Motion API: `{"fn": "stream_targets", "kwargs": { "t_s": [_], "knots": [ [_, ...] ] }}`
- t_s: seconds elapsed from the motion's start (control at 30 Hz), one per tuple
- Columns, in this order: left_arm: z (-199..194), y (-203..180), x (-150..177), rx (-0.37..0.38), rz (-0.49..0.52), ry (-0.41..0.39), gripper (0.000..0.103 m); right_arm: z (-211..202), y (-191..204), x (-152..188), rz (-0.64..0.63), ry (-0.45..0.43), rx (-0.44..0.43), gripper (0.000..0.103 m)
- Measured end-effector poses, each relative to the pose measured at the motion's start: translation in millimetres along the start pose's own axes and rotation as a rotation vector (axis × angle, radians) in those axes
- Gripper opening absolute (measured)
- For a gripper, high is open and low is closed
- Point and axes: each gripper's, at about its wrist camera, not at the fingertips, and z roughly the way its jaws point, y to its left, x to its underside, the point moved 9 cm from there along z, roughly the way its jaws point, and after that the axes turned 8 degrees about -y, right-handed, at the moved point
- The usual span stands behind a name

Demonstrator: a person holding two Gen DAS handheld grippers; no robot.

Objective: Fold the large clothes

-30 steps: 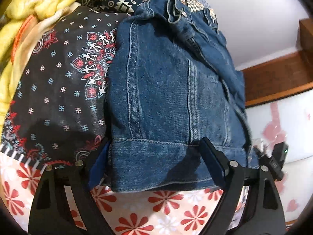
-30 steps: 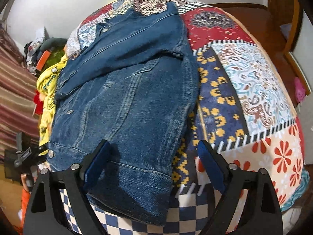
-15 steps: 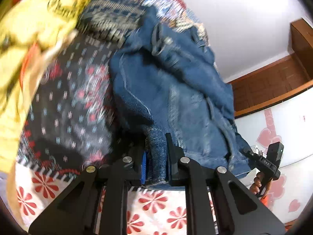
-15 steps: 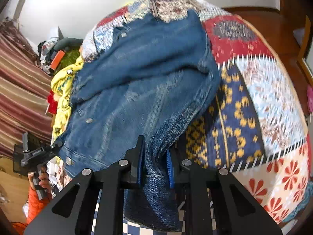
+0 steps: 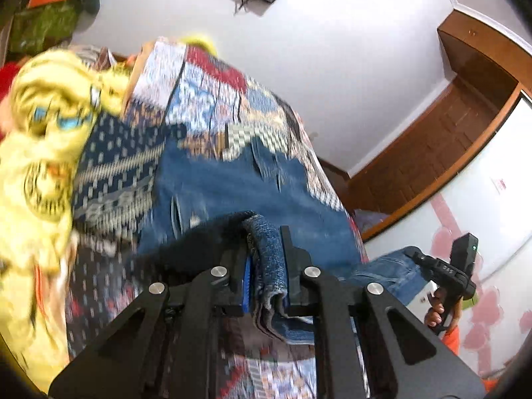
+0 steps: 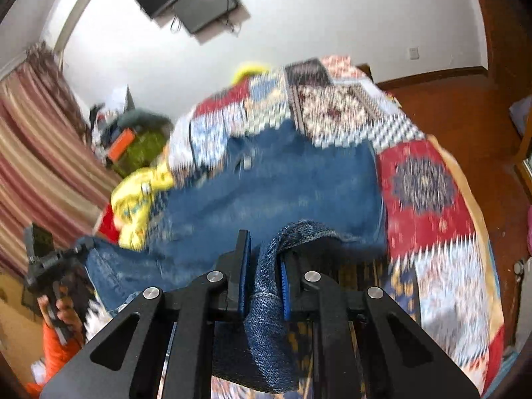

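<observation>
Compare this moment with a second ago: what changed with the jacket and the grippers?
Both grippers, open over the hem before, have closed on the denim jacket: the left gripper and right gripper each pinch a bunch of hem and have lifted it off the quilt. The collar end still lies on the bed; the yellow garment stays beside it.

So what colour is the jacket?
Blue: a blue denim jacket, best in the right wrist view.

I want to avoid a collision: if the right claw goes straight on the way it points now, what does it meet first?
Probably the denim jacket itself: the right claw is shut on its hem, and the jacket's body lies directly ahead on the patchwork quilt. Depth is blurred, so this is uncertain.
</observation>
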Motion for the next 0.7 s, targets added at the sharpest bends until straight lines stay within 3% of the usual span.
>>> {"fn": "stream_targets", "kwargs": {
  "t_s": [0.13,0.27,0.53,0.7],
  "knots": [
    [35,13,-37,-0.041,-0.029,-0.045,0.013,23,-12,-39,0.042,-0.049,0.029,0.013],
    [88,38,-51,-0.117,-0.037,-0.024,0.013,67,-29,-58,0.057,-0.042,0.081,0.014],
    [176,105,-11,-0.267,-0.022,0.137,0.013,157,-86,-33,0.108,0.112,0.189,0.015],
    [185,120,9,-0.274,0.010,0.173,0.018,171,-102,-11,0.098,0.157,0.181,0.017]
  ]
}}
